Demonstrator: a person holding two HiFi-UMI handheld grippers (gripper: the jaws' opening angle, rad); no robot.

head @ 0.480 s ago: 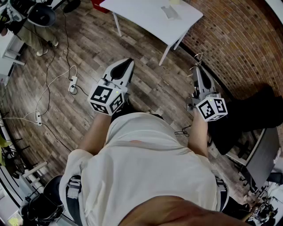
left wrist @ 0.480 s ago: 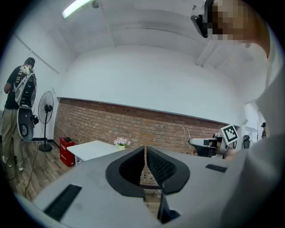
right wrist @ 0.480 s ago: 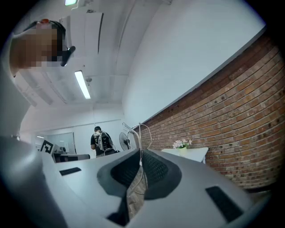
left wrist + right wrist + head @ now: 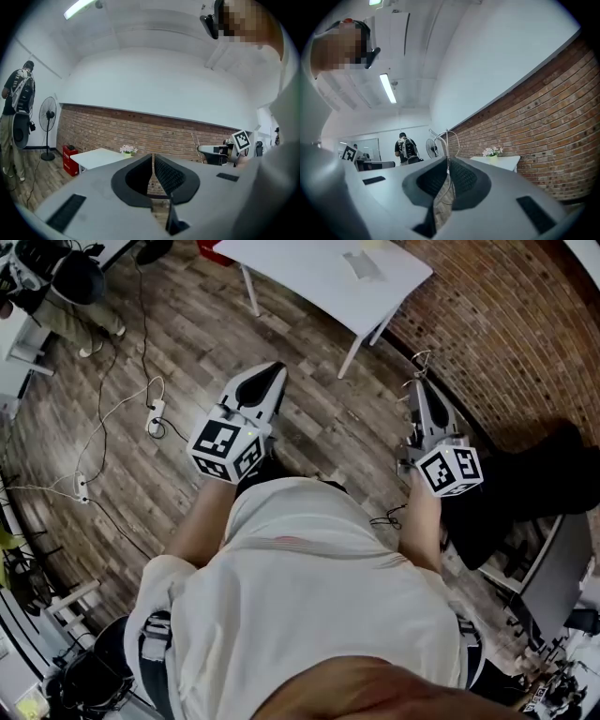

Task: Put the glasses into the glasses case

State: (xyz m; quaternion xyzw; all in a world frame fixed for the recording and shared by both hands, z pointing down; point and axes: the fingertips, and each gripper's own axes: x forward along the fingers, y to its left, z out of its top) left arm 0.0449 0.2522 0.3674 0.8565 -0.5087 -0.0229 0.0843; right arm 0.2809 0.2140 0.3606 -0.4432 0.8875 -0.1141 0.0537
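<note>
My right gripper (image 4: pixel 418 388) is shut on thin wire-framed glasses (image 4: pixel 419 362), which stick out past its tips. In the right gripper view the glasses (image 4: pixel 446 139) rise between the closed jaws of that gripper (image 4: pixel 447 161). My left gripper (image 4: pixel 273 373) is shut with nothing in it; its jaws meet in the left gripper view (image 4: pixel 153 158). Both are held at waist height above the wooden floor, well short of the white table (image 4: pixel 309 277). A small grey flat object (image 4: pixel 361 265) lies on that table; I cannot tell whether it is the case.
A brick wall (image 4: pixel 506 324) curves along the right. Cables and power strips (image 4: pixel 155 418) lie on the floor at the left. A person with a backpack (image 4: pixel 18 93) stands by a pedestal fan (image 4: pixel 48 117). A flower pot (image 4: pixel 126 150) stands on the table.
Almost nothing differs. The left gripper has drifted slightly to the right; the right gripper still holds the glasses in the same place.
</note>
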